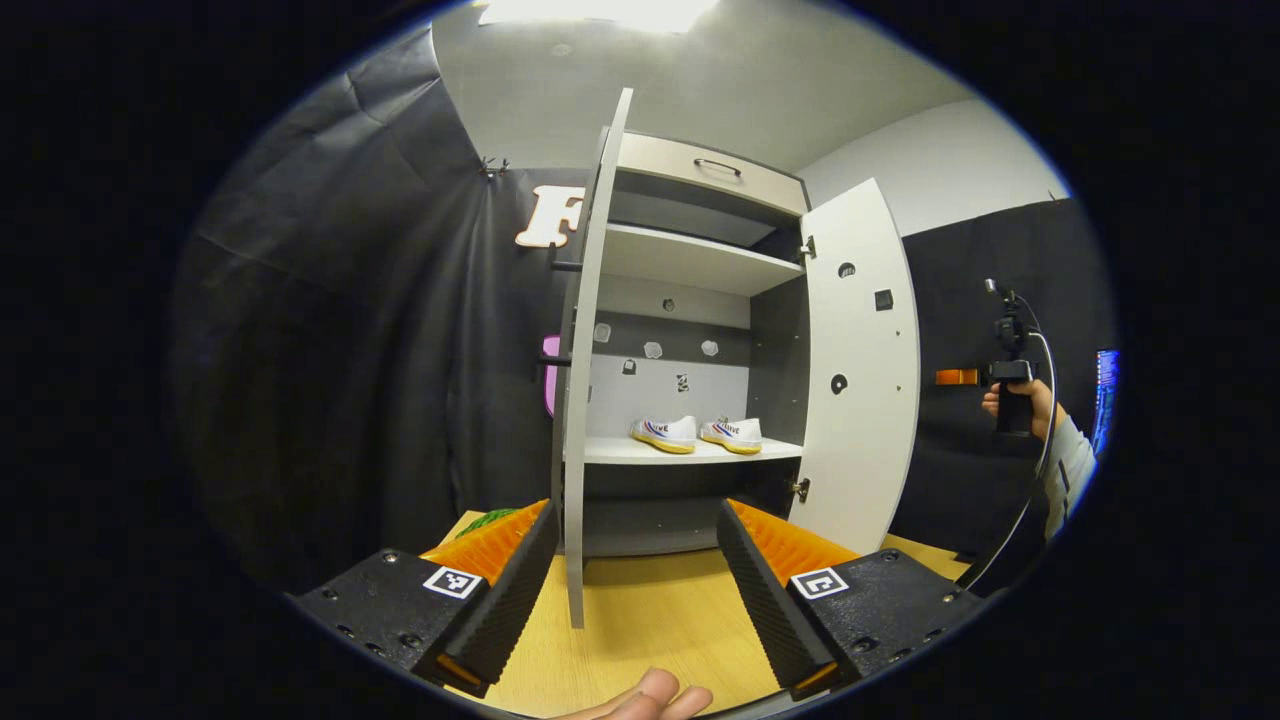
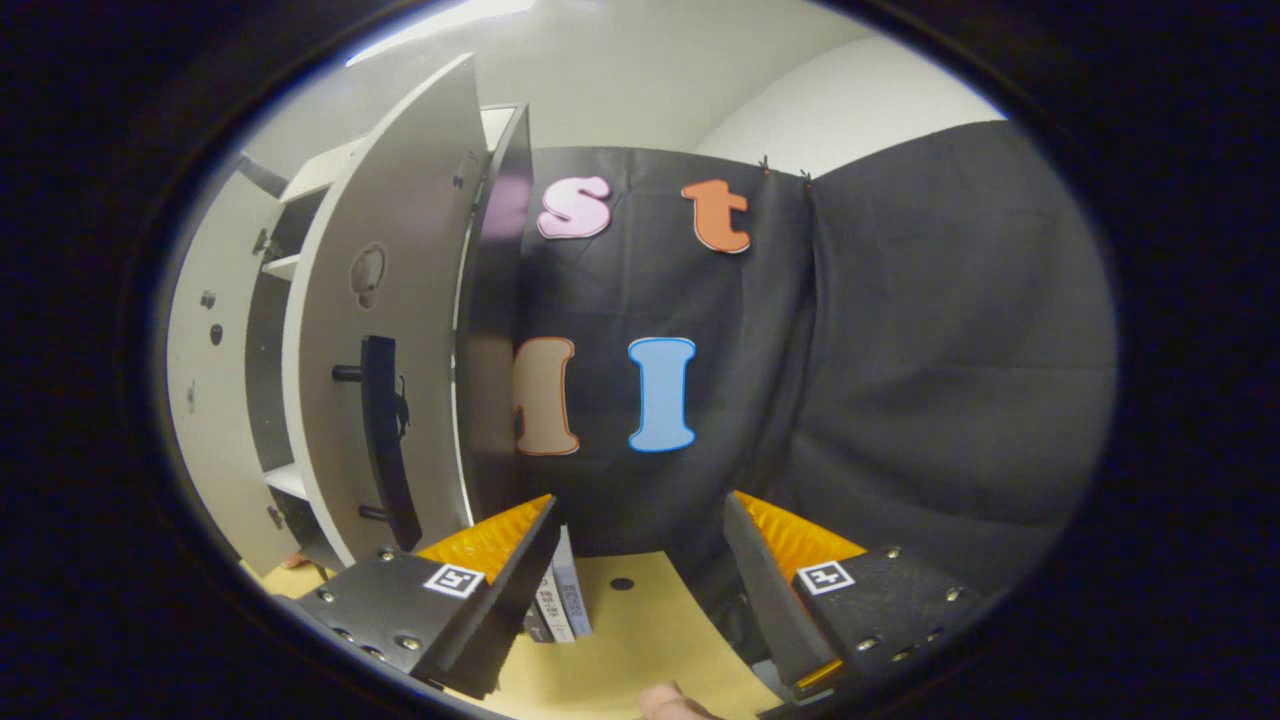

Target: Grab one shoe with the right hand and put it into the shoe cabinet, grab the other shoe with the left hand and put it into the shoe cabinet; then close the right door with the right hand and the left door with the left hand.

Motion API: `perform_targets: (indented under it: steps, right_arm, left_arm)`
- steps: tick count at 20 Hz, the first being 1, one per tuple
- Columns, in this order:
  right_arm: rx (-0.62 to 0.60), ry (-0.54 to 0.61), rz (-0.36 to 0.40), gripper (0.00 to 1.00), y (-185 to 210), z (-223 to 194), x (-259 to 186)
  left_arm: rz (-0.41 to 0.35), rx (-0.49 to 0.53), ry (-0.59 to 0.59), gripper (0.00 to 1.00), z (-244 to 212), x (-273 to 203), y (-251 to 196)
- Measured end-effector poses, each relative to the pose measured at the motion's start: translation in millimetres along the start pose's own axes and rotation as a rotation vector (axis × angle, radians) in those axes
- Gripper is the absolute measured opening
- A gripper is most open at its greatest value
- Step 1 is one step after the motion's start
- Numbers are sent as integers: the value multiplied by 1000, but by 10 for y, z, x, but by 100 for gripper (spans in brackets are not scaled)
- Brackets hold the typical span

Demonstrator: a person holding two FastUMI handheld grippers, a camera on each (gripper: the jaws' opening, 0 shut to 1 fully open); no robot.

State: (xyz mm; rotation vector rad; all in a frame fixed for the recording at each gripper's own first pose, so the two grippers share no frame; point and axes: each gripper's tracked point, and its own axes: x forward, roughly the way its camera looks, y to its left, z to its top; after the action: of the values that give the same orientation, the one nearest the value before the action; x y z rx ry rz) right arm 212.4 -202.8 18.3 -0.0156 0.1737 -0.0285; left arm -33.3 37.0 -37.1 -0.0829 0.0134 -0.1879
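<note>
Two shoes [image 1: 697, 434] sit on the shoe cabinet [image 1: 690, 262] shelf, ahead of the left gripper [image 1: 635, 580], so door-closing is in hand. Both grippers gape empty; the right gripper [image 2: 640, 590] has the right door [image 2: 385, 330] to its left and, I judge, must push it shut first.

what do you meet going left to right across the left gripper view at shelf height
left door seen edge-on → left shoe → right shoe → right door → other hand-held gripper, held by a hand

Left gripper view faces the open shoe cabinet [image 1: 690, 330] head-on, nearly edge-on to the left door [image 1: 590, 350]. Right gripper view sits close outside the right door [image 2: 385, 330], facing the wall; both share the cabinet.
</note>
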Motion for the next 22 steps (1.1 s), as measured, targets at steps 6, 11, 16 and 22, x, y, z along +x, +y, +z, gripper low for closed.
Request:
perform_targets:
  steps: [6, 11, 16, 22]
  right_arm:
    - [-39, 38, 49, 99, 340, -50, 102]
    - [0, 67, 142, 99, 908, -80, 93]
    - [-43, 42, 31, 84, 908, 12, 25]
    - [-50, 20, 17, 84, 1014, 28, -28]
  left_arm:
    - [-35, -5, 8, 96, -32, -48, -100]
    - [-28, -11, 24, 96, -85, -54, -52]
    - [-12, -28, 31, 96, -124, -24, 11]
    - [-27, -52, 54, 96, -210, 19, -37]
